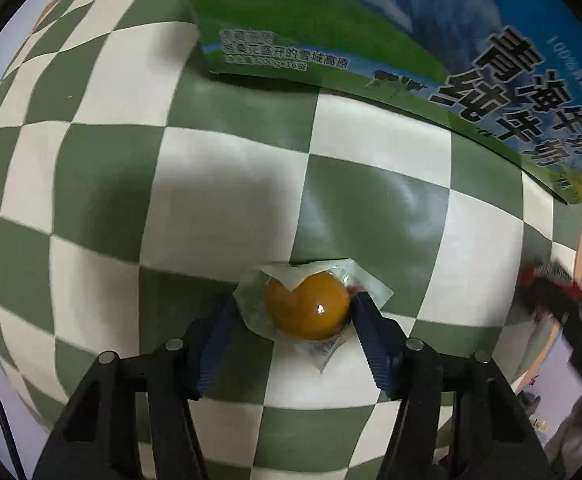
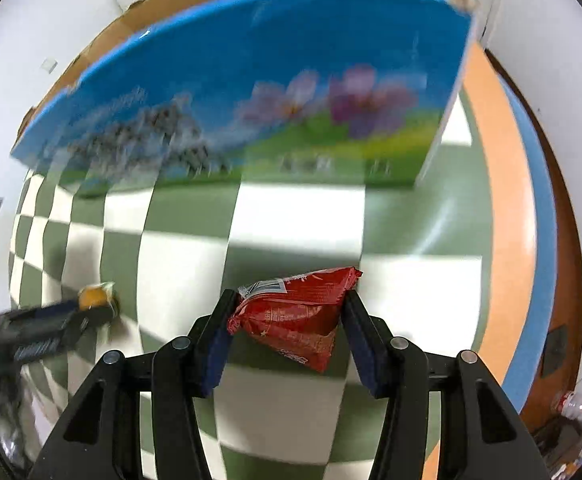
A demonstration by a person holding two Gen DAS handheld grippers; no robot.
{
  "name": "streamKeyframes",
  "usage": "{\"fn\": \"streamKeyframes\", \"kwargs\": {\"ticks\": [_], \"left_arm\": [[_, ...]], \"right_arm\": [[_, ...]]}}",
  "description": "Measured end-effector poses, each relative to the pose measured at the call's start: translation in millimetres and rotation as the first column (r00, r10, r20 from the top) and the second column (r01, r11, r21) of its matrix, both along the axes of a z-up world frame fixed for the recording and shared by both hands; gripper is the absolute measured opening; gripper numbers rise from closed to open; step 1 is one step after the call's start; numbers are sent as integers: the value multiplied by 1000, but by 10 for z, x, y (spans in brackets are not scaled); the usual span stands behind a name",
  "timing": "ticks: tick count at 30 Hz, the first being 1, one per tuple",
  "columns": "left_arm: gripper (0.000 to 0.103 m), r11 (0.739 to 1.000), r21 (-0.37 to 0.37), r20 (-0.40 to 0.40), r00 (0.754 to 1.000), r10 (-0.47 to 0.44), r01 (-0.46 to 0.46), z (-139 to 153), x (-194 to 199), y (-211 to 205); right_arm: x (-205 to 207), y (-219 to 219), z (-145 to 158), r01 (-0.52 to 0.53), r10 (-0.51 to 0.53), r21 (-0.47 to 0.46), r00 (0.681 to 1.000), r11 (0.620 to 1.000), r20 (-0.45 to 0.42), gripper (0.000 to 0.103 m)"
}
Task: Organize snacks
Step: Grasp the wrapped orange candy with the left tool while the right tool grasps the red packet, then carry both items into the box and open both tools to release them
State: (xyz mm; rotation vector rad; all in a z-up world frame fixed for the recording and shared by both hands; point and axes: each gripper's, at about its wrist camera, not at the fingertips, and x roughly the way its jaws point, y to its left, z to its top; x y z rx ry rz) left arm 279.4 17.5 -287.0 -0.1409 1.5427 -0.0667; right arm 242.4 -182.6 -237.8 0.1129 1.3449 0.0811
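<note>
On the checked tablecloth (image 1: 219, 184), the wrapped round snack (image 1: 309, 306) lies between the left gripper's (image 1: 291, 312) 2 fingers, the snack packet (image 2: 295, 314) between the right gripper's (image 2: 289, 312) 2 fingers to its right, and the milk carton box (image 2: 251, 100) stands behind both.

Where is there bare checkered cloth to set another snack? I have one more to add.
Free: the wide checkered tablecloth stretch between the milk carton box and the orange jelly cup, and the squares beyond the red snack packet up to the box. Crowded: right around both tongs.
</note>
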Motion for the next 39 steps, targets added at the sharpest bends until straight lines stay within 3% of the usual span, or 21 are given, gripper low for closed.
{"fn": "streamKeyframes", "kwargs": {"ticks": [7, 8, 9, 14, 19, 26, 30, 34, 39], "left_arm": [[55, 1000, -11, 23, 1000, -7, 7, -21, -34, 19], [43, 1000, -4, 34, 999, -18, 18, 19, -53, 4], [40, 1000, -12, 40, 999, -28, 29, 48, -78, -19], [43, 999, -23, 47, 998, -41, 42, 98, -87, -62], [44, 993, -114, -11, 999, 36, -37, -135, 35, 121], [40, 998, -55, 24, 1000, -5, 6, 11, 25, 10], [40, 995, -93, 68, 997, -18, 24, 316, -37, -72], [40, 985, -157, 192, 981, -39, 70, 977, -9, -153], [41, 974, -198, 333, 942, -40, 112, 1775, 331, -156]], "right_arm": [[-172, 289, -90, -50, 49, -21, 999, 999, -3, 55], [-175, 330, -75, -56, 56, -18, 998, 998, -1, 55], [-188, 390, -35, -61, 61, -13, 998, 998, 2, 55], [-164, 524, 116, -86, 86, -4, 996, 996, 36, 55], [-161, 503, 143, -91, 91, 1, 995, 996, 35, 55], [-191, 550, 92, -93, 92, 19, 996, 996, 21, 55], [-203, 530, 209, -89, 87, 45, 995, 995, 43, 55], [-159, 432, 639, -83, 71, 103, 991, 991, 116, 55], [84, 317, 1257, -83, 46, 152, 972, 985, 232, 55]]}}
